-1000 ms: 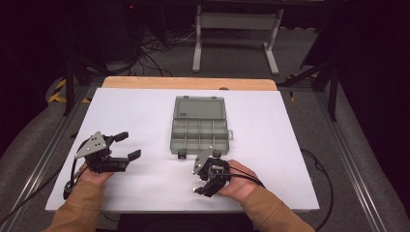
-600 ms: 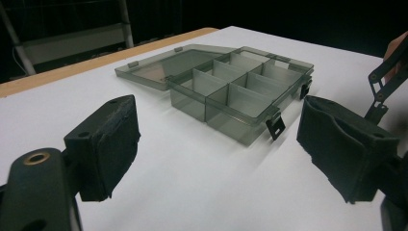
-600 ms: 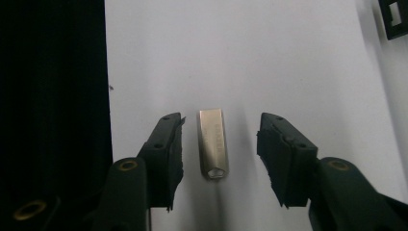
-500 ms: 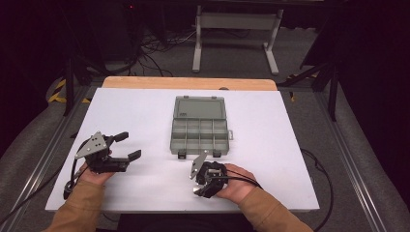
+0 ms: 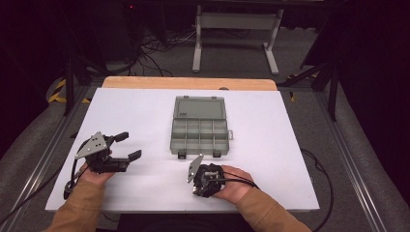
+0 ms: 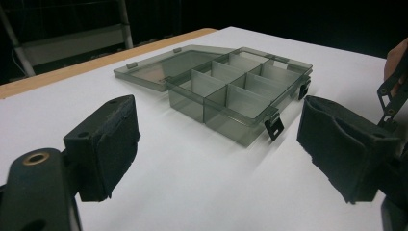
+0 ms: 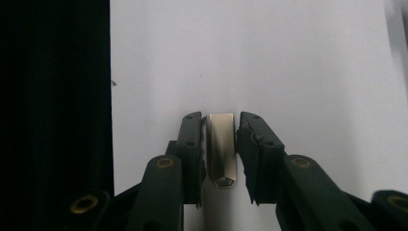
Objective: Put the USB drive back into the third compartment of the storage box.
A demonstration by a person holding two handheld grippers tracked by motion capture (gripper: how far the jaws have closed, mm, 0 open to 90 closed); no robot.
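A small shiny metal piece (image 7: 221,149) lies on the white table between the black jaws of my right gripper (image 7: 221,118). Its jaws have just been closing, and the pads now sit against the piece's two sides. In the high view the right gripper (image 5: 197,187) points down at the table near the front edge, just in front of the box. A smoky-grey plastic compartment box (image 5: 199,126) lies open at the table's middle, lid folded back, compartments empty. My left gripper (image 5: 130,145) rests at the front left, open with nothing between its pads (image 6: 216,144), facing the box (image 6: 240,101).
The white tabletop (image 5: 270,159) ends in a wooden strip (image 5: 188,83) at the far edge. Cables and a metal stand (image 5: 237,29) sit on the dark floor beyond. The right hand (image 6: 397,57) shows at the right edge of the left gripper view.
The right gripper has shifted slightly left and toward the front edge, tipping down over the table. The left gripper and the box have stayed put.
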